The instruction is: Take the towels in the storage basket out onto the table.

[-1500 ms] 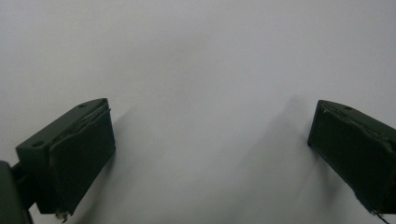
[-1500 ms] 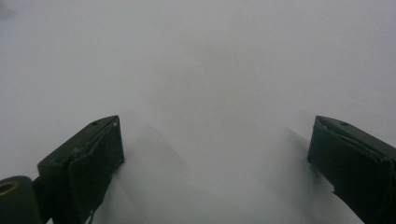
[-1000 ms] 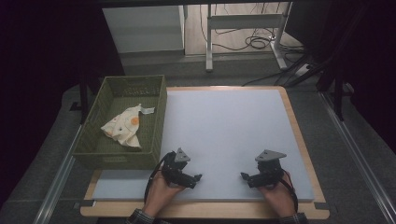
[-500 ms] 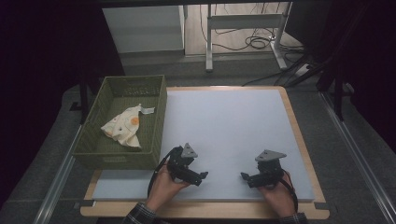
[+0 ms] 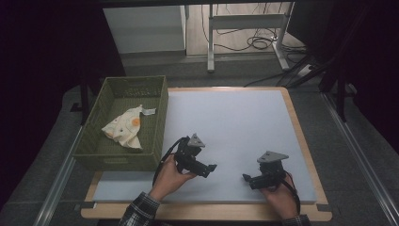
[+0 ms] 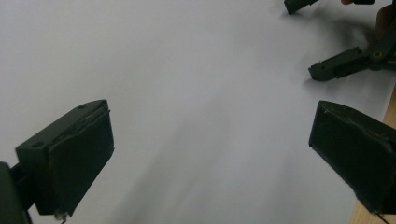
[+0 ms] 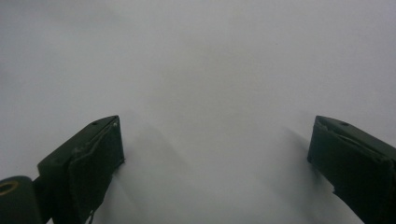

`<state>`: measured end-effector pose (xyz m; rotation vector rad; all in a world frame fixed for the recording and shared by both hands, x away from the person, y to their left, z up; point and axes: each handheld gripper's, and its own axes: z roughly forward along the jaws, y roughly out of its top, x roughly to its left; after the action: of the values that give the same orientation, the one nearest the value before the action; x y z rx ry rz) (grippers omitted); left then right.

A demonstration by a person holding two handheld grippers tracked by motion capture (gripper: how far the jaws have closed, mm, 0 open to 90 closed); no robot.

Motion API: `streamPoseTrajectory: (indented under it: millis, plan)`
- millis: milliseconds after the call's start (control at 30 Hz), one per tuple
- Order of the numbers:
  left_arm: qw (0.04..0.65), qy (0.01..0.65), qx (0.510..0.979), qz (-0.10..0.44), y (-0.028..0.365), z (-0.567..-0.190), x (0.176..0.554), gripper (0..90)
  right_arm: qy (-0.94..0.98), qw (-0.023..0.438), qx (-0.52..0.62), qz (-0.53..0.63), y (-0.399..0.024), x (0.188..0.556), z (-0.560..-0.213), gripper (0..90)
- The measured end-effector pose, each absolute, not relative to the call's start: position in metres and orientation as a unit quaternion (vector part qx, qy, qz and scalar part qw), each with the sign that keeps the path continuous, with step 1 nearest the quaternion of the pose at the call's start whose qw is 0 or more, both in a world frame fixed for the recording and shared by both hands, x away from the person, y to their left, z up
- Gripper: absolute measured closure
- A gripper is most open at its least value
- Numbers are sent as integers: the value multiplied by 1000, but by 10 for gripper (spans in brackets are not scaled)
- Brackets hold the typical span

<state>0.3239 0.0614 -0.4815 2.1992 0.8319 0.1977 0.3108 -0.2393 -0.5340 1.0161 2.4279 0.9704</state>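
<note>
A cream cloth with orange spots (image 5: 126,128) lies crumpled in a green plastic basket (image 5: 155,123) at the table's left. My left gripper (image 5: 210,168) is lifted a little over the white table mat (image 5: 235,122), pointing right, held by a hand in a plaid sleeve. Its jaws stand wide apart in the left gripper view (image 6: 212,158) with bare mat between them. My right gripper (image 5: 246,179) rests low near the front right, pointing left. Its jaws are also wide apart (image 7: 215,163) over bare mat. The right gripper's jaw tips (image 6: 336,63) appear in the left gripper view.
The wooden table edge (image 5: 310,155) frames the mat. Beyond the table stand a white cabinet (image 5: 146,28), a metal stand (image 5: 244,23) and floor cables (image 5: 256,42). Metal rails (image 5: 362,160) run along both sides.
My left gripper has risen and moved forward and right over the mat, away from the front edge. The right gripper has stayed almost where it was.
</note>
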Motion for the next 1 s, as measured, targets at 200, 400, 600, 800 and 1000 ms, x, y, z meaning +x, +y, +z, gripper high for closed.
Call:
streamPoseTrajectory:
  millis: [200, 400, 600, 800, 1000]
  plan:
    - [376, 316, 866, 97, 60, -463, 330, 3, 853, 168, 357, 341, -239, 311, -534, 36]
    - [367, 316, 868, 110, 65, -446, 338, 3, 854, 168, 355, 341, -240, 311, -534, 36]
    - [369, 324, 864, 110, 75, -430, 347, 3, 853, 168, 356, 342, -239, 311, -534, 36]
    - [363, 329, 863, 122, 88, -418, 354, 4, 853, 168, 356, 342, -239, 311, -534, 36]
    - [351, 340, 862, 136, 104, -409, 361, 4, 853, 168, 356, 342, -239, 311, -534, 36]
